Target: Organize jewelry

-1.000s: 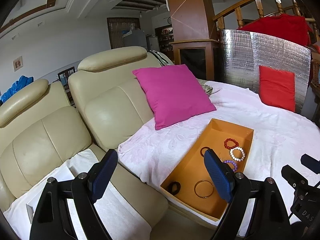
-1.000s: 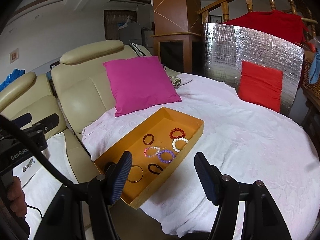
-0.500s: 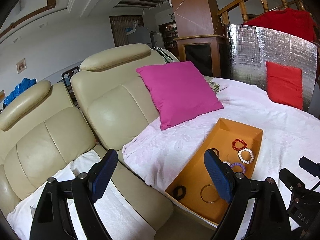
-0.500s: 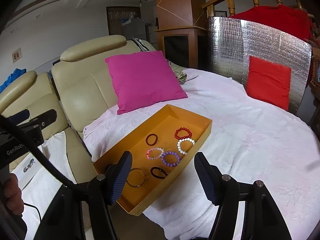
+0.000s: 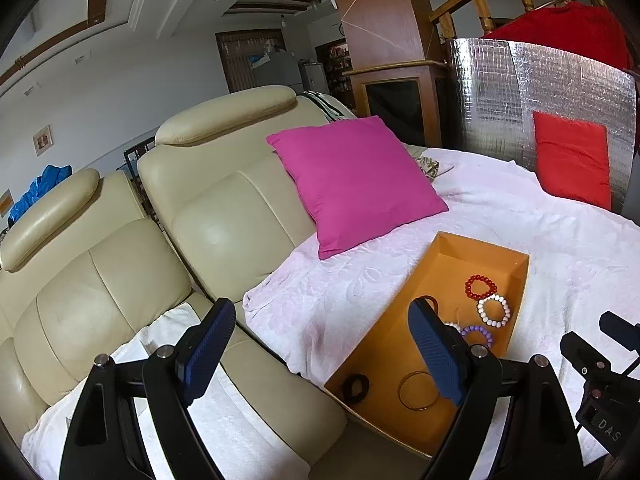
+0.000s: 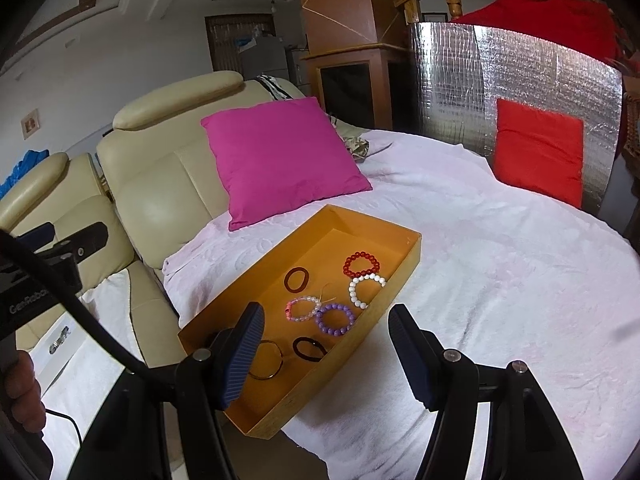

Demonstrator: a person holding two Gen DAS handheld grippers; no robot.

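Both grippers drifted slightly closer to orange tray (image 6: 404, 276) since earlier frame. Left gripper (image 5: 320, 354) fingers wide, empty, near tray's left edge. Right gripper (image 6: 326, 354) fingers wide, empty, over tray's near end. Bracelets (image 6: 362, 264) inside tray, on white-covered table (image 6: 520, 280).

My left hand-held gripper (image 5: 320, 354) has drifted left, so the tray (image 5: 394, 320) now sits further right in its view. My right hand-held gripper (image 6: 326, 354) has eased closer to the tray (image 6: 404, 276), which looks larger than a second ago.
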